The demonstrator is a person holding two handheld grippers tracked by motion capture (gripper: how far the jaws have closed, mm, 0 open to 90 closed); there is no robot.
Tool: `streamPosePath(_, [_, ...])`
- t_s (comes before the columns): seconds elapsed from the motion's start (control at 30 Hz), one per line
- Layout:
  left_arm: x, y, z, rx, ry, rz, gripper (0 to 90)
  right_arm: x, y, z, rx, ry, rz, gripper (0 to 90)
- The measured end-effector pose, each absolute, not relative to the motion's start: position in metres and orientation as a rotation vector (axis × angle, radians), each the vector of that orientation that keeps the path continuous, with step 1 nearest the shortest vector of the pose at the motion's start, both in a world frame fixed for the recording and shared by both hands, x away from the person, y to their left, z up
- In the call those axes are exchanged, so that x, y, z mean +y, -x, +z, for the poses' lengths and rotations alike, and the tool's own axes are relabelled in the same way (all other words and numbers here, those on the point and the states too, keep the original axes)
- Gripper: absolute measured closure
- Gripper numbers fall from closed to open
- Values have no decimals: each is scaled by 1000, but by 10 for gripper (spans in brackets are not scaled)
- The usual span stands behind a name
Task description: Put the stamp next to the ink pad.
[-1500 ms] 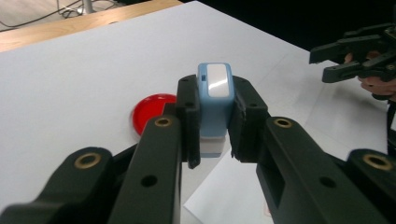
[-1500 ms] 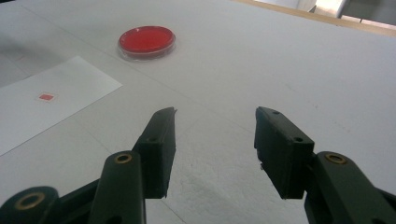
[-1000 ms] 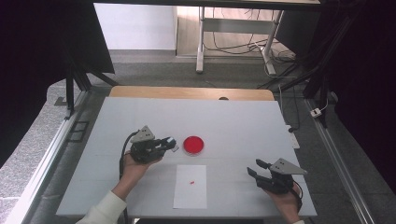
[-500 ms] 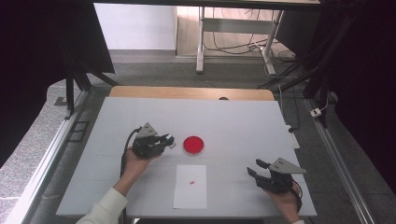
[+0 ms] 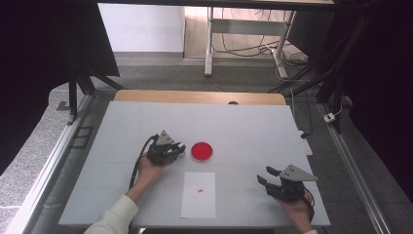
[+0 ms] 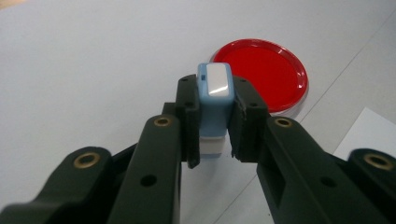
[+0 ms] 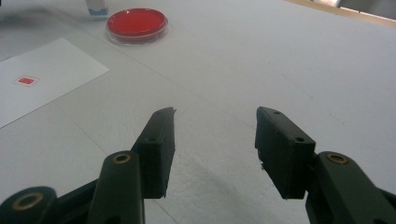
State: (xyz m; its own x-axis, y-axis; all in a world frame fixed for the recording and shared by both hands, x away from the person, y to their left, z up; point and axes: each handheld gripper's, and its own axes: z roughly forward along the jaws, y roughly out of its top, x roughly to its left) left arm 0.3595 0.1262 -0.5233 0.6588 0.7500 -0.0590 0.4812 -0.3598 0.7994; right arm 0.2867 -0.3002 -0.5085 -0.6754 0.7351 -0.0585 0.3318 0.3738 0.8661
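The white table (image 5: 243,126) carries everything, with a bare wooden strip along its far edge. Near its front edge a white sheet of paper (image 5: 198,194) lies flat, its long axis running from the person toward the far side; a small red rectangular mark (image 5: 200,190) sits on it, slightly above the sheet's middle in the high view. Beyond the sheet's far edge stands a round, shallow clear dish (image 5: 201,151), well apart from the paper. Its inside is evenly red across the whole floor; whether that is an ink pad or a liquid cannot be told.

The right gripper (image 5: 266,176) rests near the front right corner of the table, well away from the dish. In the right gripper view (image 7: 215,135) its jaws stand spread with bare table between them, pinching nothing.

The left gripper (image 5: 178,148) sits just left of the dish, pointing toward it. In the left gripper view (image 6: 215,121) its jaws pinch a small light-blue stamp (image 6: 214,100) from both sides, pads pressed against its body. The stamp's long axis runs along the jaws, away from the hand. Its glossy white-faced end points toward the dish, and a white section shows at the end nearer the hand. It sits just short of the dish's near rim; touch cannot be told.
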Motion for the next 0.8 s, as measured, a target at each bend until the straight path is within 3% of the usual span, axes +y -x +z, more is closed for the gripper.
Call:
streamPosePath(0.33, [124, -359, -527, 961, -2040, 399, 734, -301, -286, -508, 2201, -923, 1237, 473])
streamPosePath(0.57, [127, -357, -523, 996, -2009, 417, 431, -302, -287, -507, 2198, -923, 1241, 473])
streamPosePath(0.7, [133, -349, -515, 1002, -1983, 409, 332, -302, -287, -507, 2196, -922, 1244, 472])
streamPosePath(0.8, [142, -336, -509, 980, -1975, 386, 309, -304, -287, -507, 2202, -925, 1249, 470])
